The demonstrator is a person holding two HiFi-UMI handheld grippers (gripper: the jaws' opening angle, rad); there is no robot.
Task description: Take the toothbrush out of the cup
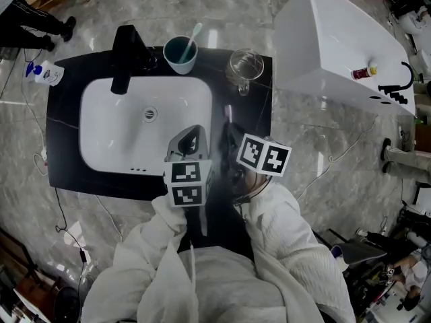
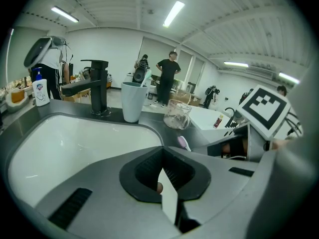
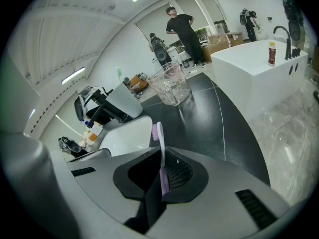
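We are logging the mint toothbrush (image 1: 192,38) as still standing in the cup (image 1: 180,66). It is leaning with its head up and tipped toward the glass mug (image 1: 244,66), so its long axis is running steeply upward and slightly to the right. The cup is sitting on the dark tabletop (image 1: 67,93) at the far rim of the sink (image 1: 101,113), between the tap (image 1: 126,56) and the mug. Both tools are hovering over the near edge of the basin, well apart from the cup, which is lying ahead of them across the sink. We are judging the left tool (image 2: 160,156) the nearer one, with the cup almost straight in front of it. The right tool (image 3: 160,151) is sitting further right, more in line with the mug. Its jaws are pinching a purple toothbrush (image 3: 161,158) by the handle, bristle end pointing forward. The left tool's jaws are standing nearly together on a pale strip (image 2: 168,200) that we are not able to identify. With both tools occupied, we are expecting that one will need freeing before any reach over the basin.
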